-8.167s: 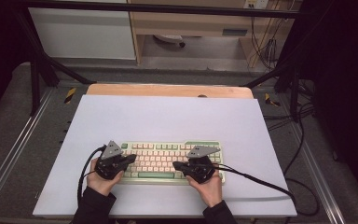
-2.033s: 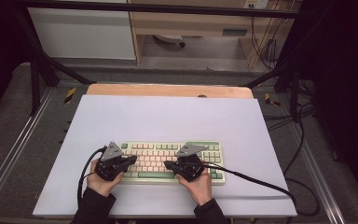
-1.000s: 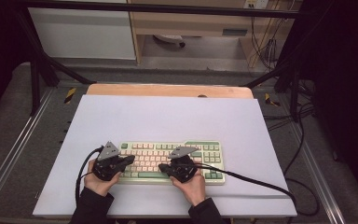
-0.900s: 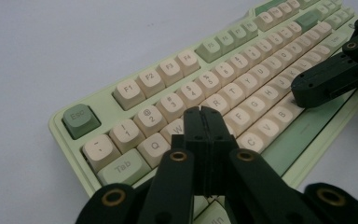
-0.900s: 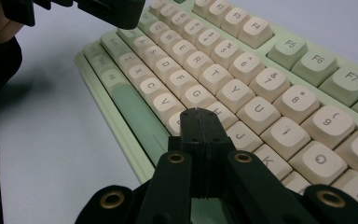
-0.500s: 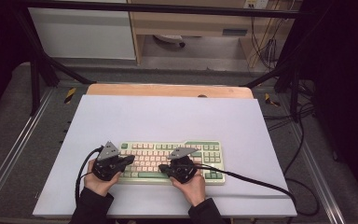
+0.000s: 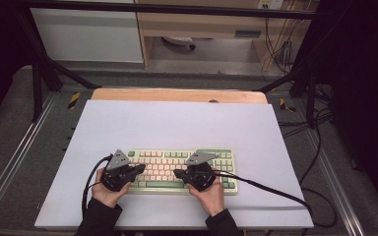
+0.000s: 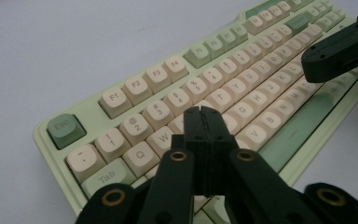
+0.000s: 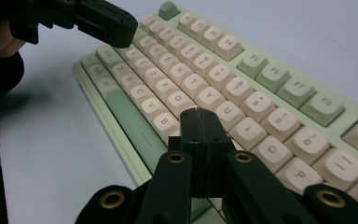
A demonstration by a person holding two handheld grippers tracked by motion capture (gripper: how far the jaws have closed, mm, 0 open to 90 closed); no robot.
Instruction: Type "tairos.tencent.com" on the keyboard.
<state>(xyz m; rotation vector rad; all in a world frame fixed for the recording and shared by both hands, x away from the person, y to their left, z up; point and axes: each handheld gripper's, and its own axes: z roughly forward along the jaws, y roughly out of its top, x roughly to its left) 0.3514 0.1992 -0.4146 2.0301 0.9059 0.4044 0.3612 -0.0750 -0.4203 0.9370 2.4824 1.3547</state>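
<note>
A pale green keyboard [image 7: 177, 169] with cream keys lies near the front of the white table top [image 7: 177, 123]. My left gripper [image 7: 140, 168] hovers over its left half, jaws pressed together with nothing between them; in the left gripper view the tips [image 8: 201, 112] sit above the E and R keys of the keyboard [image 8: 135, 88]. My right gripper [image 7: 177, 173] is shut too, over the middle of the board; in the right gripper view its tips [image 9: 198, 113] are just above the H and N keys of the keyboard [image 9: 279, 93]. The two grippers point toward each other.
A black cable [image 7: 275, 191] trails from the right gripper across the table to the right edge, another loops off the left gripper [image 7: 89, 177]. A wooden board [image 7: 177, 95] borders the table's far edge. Black frame legs and floor cables stand around the table.
The right gripper has slid leftward along the keyboard since the earliest frame, closing on the left gripper. The left hand has barely moved. Both stay shut.
</note>
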